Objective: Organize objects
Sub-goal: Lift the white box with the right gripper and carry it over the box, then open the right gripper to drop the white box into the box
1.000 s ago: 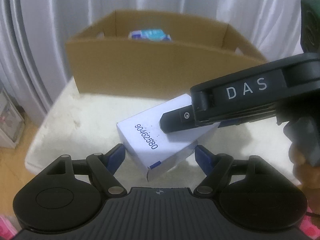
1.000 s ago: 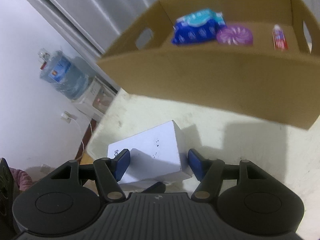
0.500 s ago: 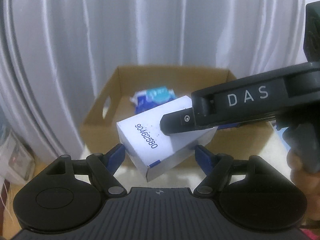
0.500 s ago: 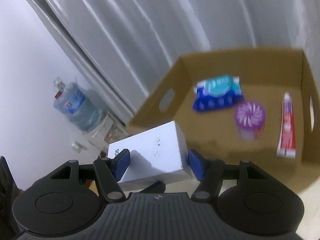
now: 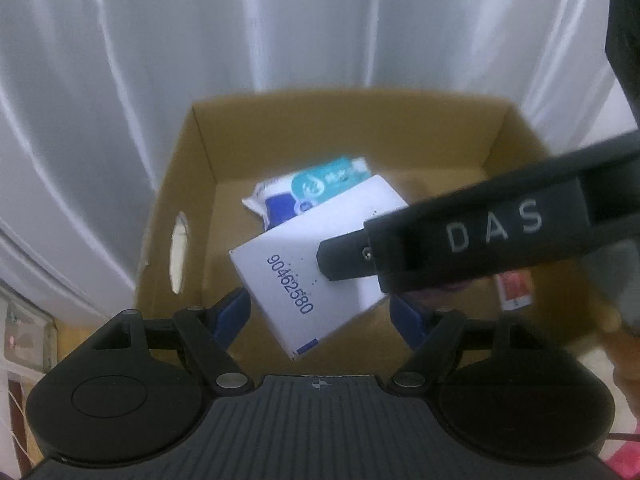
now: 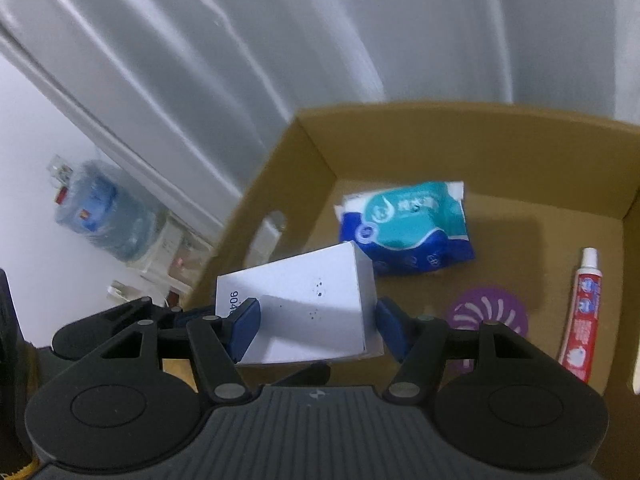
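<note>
White box (image 5: pixel 316 264) hangs in the air over the open carton (image 5: pixel 200 200), tilted, one corner low toward the near wall, printed number on its side. Both hand-held grippers clamp it: left hand-held gripper (image 5: pixel 320 312) with blue pads on its lower end, right hand-held gripper (image 6: pixel 316 320) squeezing the two broad sides, its black finger lying across the box top in the left wrist view. Both point steeply down into the carton.

Carton rim is clear all round, curtain (image 6: pixel 280 60) close behind the far wall. Left wall has a hand slot (image 5: pixel 179 256). Inside: tissue pack (image 6: pixel 404 228) toward the far left, purple disc (image 6: pixel 486 314) near the middle, toothpaste tube (image 6: pixel 582 312) along the right wall, none touching another. Bare floor between the pack and the far-right corner, also under the box by the left wall.

Water bottle (image 6: pixel 100 216) stands on the room floor off to the left, well apart. A bit of a person's hand (image 5: pixel 624 344) shows at the right edge.
</note>
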A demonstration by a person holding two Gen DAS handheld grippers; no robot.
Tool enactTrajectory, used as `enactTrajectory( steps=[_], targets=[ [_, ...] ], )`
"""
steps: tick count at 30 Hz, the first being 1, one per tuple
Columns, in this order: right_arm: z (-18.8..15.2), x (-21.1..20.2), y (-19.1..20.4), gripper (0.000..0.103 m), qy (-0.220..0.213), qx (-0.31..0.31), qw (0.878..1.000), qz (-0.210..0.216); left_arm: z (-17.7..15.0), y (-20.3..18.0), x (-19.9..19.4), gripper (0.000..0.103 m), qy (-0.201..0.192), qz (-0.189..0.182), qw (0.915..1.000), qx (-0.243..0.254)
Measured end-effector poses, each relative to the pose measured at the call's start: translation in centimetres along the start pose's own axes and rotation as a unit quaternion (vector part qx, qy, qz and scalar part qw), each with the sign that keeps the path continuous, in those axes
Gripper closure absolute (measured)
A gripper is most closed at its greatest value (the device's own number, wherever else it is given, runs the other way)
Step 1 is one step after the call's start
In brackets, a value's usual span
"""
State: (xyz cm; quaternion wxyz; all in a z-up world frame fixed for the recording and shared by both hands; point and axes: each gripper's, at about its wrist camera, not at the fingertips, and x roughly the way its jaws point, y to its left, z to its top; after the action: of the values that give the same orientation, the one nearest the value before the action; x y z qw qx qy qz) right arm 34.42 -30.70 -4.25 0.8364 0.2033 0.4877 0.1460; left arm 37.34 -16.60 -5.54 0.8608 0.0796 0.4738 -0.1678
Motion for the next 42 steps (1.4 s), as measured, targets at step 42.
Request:
enactTrajectory(
  steps=[42],
  targets=[
    [-2.0,-5.8,-1.8,0.011,-0.027,0.04,0.999,0.025,-3.4,-2.0,-7.2,0.004,-0.024,-0.006,0.9997,-0.01]
  ],
)
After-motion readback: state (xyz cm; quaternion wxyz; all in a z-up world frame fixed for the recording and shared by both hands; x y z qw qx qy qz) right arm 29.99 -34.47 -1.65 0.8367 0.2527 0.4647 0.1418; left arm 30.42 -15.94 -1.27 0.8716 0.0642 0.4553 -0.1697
